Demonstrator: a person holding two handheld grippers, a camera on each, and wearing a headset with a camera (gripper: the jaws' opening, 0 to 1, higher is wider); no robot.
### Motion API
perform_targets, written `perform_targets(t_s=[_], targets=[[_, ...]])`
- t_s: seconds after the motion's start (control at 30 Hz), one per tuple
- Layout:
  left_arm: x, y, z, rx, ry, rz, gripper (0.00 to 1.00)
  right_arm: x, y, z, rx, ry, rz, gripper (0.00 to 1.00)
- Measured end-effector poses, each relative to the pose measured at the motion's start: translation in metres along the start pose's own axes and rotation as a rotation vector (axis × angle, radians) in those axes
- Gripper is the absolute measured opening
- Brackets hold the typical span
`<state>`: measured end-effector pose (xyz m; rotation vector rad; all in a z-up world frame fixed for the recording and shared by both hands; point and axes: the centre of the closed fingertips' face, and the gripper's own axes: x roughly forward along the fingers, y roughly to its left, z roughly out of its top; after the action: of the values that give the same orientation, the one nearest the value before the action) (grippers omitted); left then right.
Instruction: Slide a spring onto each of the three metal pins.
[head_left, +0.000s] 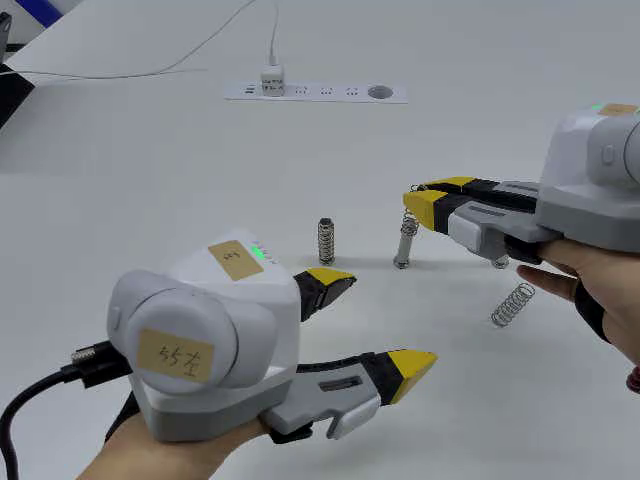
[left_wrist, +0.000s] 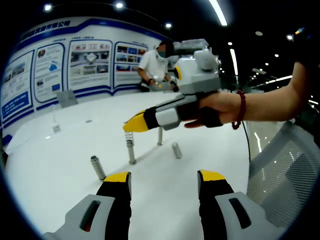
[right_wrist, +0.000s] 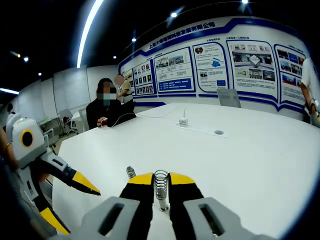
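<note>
My right gripper (head_left: 421, 201) is shut on a spring (head_left: 410, 222) whose lower end sits over the top of the middle pin (head_left: 402, 252). In the right gripper view that spring (right_wrist: 160, 184) stands upright between the yellow tips of the right gripper (right_wrist: 161, 181). To the left, a pin wearing a spring (head_left: 326, 240) stands alone. A third pin (head_left: 500, 262) is half hidden under the right gripper. A loose spring (head_left: 513, 304) lies on the table near it. My left gripper (head_left: 375, 322) is open and holds nothing, near the front; in its own view the left gripper (left_wrist: 165, 180) points at the pins.
A white power strip (head_left: 315, 92) with a plugged charger (head_left: 272, 78) and cable lies at the back of the white table (head_left: 150, 170). A seated person (right_wrist: 105, 107) and a standing person (left_wrist: 155, 65) are beyond the table. A mesh chair (left_wrist: 285, 170) stands beside it.
</note>
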<state>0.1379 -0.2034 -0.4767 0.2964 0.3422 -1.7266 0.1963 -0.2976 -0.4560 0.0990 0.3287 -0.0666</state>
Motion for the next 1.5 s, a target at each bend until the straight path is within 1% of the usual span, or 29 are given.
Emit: perform_targets(t_s=[0.17,0.3,0.57,0.83,1.1,1.33,1.5], targets=[[0.000,0.000,0.000,0.001,0.001,0.000,0.54,0.002,0.002,-0.006,-0.044,0.023,-0.004,0.12],[0.000,-0.001,0.000,0.003,0.001,-0.001,0.55,0.004,0.001,-0.010,-0.053,0.037,-0.005,0.12],[-0.001,0.002,0.000,0.002,-0.001,0.007,0.54,0.007,0.000,-0.021,-0.045,0.061,-0.010,0.12],[-0.001,0.001,0.000,0.004,0.001,0.006,0.54,0.010,-0.001,-0.029,-0.044,0.080,-0.009,0.12],[-0.002,0.002,0.001,0.005,0.000,0.008,0.54,0.012,-0.003,-0.035,-0.031,0.096,-0.010,0.12],[-0.002,0.003,0.001,0.007,-0.001,0.011,0.54,0.013,-0.003,-0.041,-0.040,0.114,-0.011,0.12],[-0.002,0.003,0.001,0.008,-0.001,0.012,0.54,0.012,-0.003,-0.041,-0.034,0.112,-0.011,0.12]])
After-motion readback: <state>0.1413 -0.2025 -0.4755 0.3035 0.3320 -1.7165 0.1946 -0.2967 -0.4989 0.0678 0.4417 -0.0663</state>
